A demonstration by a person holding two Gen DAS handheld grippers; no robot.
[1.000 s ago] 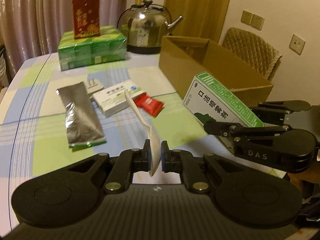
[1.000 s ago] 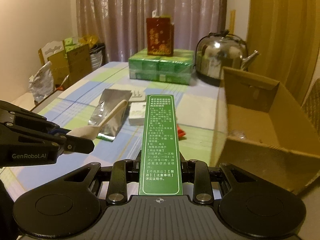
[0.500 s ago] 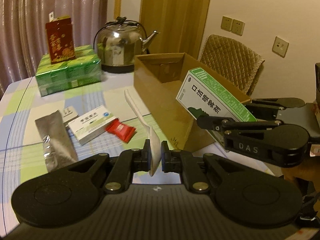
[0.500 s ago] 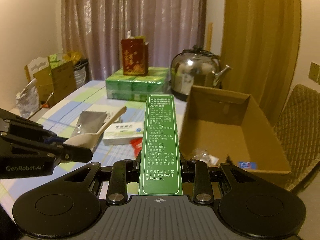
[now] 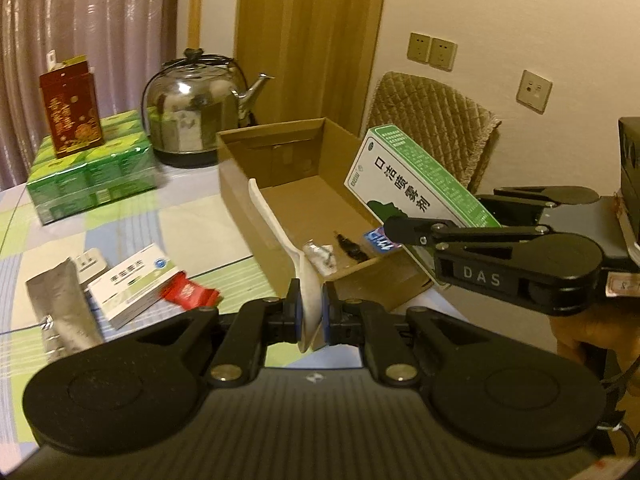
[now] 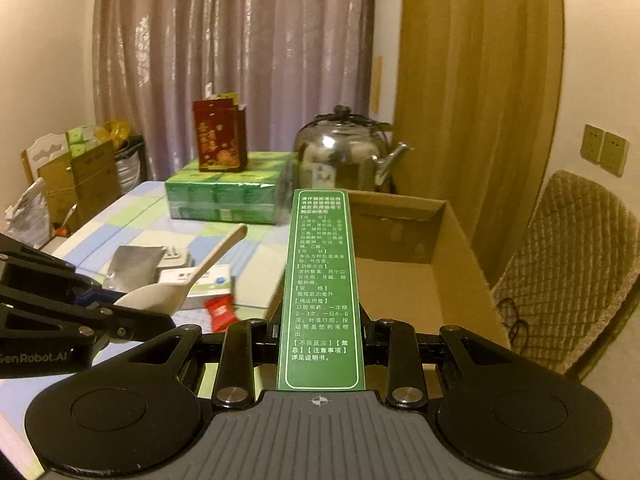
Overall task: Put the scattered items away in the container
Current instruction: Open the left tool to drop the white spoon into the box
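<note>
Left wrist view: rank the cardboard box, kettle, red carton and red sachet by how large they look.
1. cardboard box
2. kettle
3. red carton
4. red sachet
The sachet lies nearer the camera yet looks smallest.

Two grippers, one cardboard box, one kettle, one spoon, three wall sockets.

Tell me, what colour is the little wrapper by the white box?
Red wrapper, clearest in the left wrist view.
</note>
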